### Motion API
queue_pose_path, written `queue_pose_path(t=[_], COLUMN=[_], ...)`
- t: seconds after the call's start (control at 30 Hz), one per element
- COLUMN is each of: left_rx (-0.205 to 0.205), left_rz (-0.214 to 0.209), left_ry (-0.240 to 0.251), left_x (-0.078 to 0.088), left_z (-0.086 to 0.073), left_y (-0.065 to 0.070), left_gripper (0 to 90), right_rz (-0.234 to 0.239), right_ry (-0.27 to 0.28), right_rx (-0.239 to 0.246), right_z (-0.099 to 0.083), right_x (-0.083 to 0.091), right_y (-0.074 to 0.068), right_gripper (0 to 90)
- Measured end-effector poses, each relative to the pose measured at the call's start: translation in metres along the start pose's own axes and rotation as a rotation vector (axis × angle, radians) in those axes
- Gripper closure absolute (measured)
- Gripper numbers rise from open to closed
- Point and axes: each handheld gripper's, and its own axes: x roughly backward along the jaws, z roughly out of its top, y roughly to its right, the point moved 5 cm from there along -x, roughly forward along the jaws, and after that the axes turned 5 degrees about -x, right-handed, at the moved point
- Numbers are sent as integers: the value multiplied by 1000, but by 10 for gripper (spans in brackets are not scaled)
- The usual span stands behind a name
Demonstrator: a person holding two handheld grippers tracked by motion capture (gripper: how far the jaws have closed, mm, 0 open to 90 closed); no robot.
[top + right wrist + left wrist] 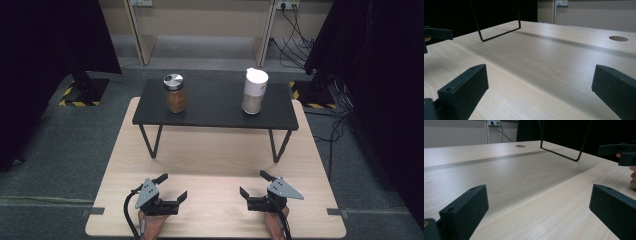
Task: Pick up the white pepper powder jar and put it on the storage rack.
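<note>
The left gripper (173,187) and right gripper (253,184) rest low at the near edge of the light wooden table (215,160), each held in a hand, jaws spread wide with nothing between them and angled toward each other. Beyond both grippers, across the middle of the table, stands a black shelf (215,105) on thin wire legs. On its top, ahead of the right gripper, stands a tall white-lidded canister (254,91); ahead of the left gripper stands a shorter glass jar (174,93) of brown contents with a metal lid.
</note>
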Motion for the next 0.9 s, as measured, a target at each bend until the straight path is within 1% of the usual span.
queue_pose_path(t=[0.9], left_rx=[-4], left_rz=[0], left_ry=[-2], left_x=[0], left_z=[0], left_y=[0], left_gripper=[17], right_rz=[-5], right_ry=[1], right_rx=[2], right_z=[0], right_x=[0], right_y=[-1], right_gripper=[7])
